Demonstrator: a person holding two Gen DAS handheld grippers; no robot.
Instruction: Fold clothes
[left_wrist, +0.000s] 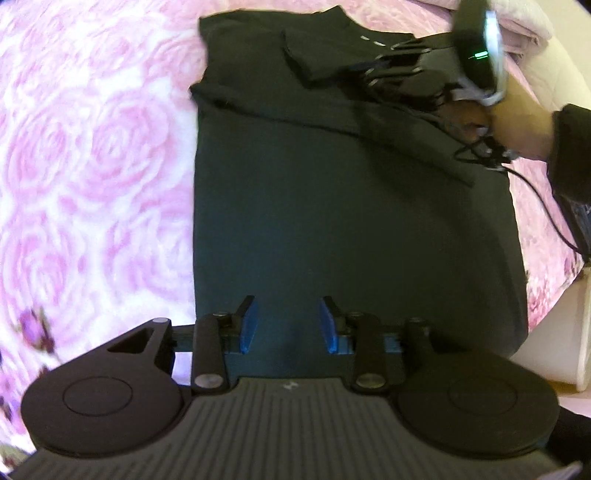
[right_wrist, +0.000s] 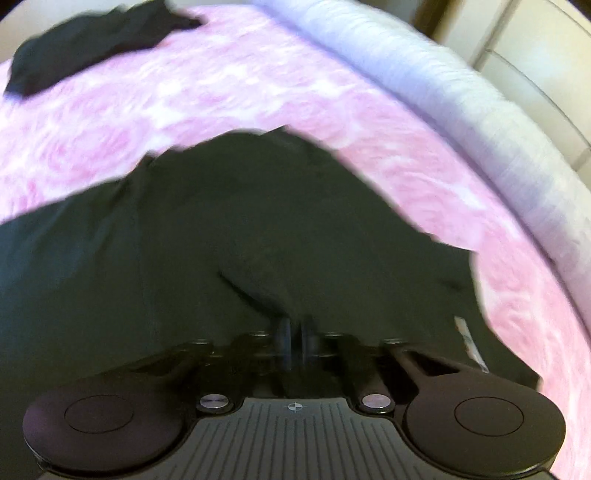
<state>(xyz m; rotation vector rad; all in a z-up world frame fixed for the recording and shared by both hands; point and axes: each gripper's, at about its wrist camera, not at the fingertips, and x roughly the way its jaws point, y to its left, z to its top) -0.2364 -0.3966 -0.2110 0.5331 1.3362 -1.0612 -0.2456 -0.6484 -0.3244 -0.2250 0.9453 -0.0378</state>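
We are holding our left gripper (left_wrist: 288, 325) with its blue fingers apart over the hem of the dark shirt (left_wrist: 332, 221), which is lying flat on the pink rose bedspread (left_wrist: 92, 166). Our right gripper (right_wrist: 294, 341) is pinching shirt fabric, fingers together.

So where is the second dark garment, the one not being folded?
In the right wrist view the second dark garment lies crumpled at the upper left on the pink rose bedspread, apart from the dark shirt under the right gripper.
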